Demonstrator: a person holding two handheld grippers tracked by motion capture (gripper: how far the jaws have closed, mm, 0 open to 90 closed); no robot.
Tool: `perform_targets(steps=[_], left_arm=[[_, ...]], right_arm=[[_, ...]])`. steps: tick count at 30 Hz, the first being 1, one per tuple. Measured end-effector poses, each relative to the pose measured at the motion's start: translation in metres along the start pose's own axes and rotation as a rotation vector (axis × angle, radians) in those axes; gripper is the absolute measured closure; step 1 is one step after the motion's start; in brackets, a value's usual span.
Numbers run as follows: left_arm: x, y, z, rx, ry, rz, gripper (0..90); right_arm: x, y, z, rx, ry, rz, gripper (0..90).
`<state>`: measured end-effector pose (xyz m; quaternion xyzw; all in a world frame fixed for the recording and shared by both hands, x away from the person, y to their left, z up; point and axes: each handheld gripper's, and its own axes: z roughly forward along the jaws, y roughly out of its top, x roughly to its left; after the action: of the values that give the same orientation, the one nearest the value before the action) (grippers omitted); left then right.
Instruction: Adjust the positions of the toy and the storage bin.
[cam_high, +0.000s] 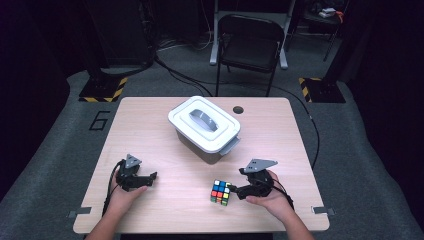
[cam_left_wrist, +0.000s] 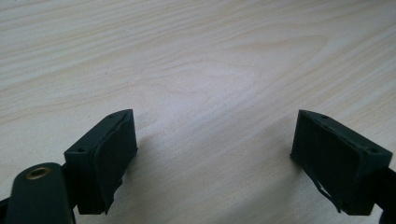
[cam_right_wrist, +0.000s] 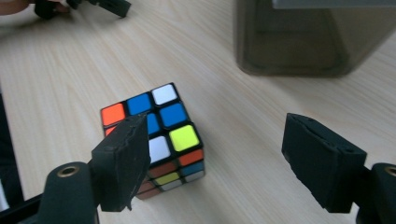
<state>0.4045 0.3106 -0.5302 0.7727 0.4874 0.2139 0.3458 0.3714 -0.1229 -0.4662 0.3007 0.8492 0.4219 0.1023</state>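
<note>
Puzzle cube (cam_high: 220, 192) sits on the wooden table (cam_high: 165, 200), near its front edge, just left of the right gripper (cam_high: 234, 189). Right jaws spread wide, nothing between the pads; the cube stands just beyond the left-hand jaw in the right gripper view. Left gripper (cam_high: 150, 177) rests well apart at the table's left, jaws wide over bare wood. Lidded container (cam_high: 204, 124) stands behind the cube (lid on).
</note>
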Motion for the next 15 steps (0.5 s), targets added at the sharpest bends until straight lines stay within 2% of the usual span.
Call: perform_targets(steps=[2, 4, 5, 8, 9, 15], left_arm=[[0.000, 0.000, 0.000, 0.000, 0.000, 0.000, 13.9], [0.000, 0.000, 0.000, 0.000, 0.000, 0.000, 13.9], [0.000, 0.000, 0.000, 0.000, 0.000, 0.000, 13.9], [0.000, 0.000, 0.000, 0.000, 0.000, 0.000, 13.9], [0.000, 0.000, 0.000, 0.000, 0.000, 0.000, 13.9], [0.000, 0.000, 0.000, 0.000, 0.000, 0.000, 13.9]], right_arm=[[0.003, 0.001, 0.001, 0.002, 0.017, -0.016, 22.1], [0.005, 0.001, 0.001, -0.003, 0.019, -0.012, 21.8], [0.009, 0.002, 0.003, 0.000, 0.036, -0.039, 21.3], [0.012, 0.003, 0.004, 0.001, 0.053, -0.042, 21.0], [0.015, 0.003, 0.007, 0.013, 0.073, -0.052, 20.4], [0.023, 0.005, 0.015, 0.019, 0.096, -0.082, 18.6]])
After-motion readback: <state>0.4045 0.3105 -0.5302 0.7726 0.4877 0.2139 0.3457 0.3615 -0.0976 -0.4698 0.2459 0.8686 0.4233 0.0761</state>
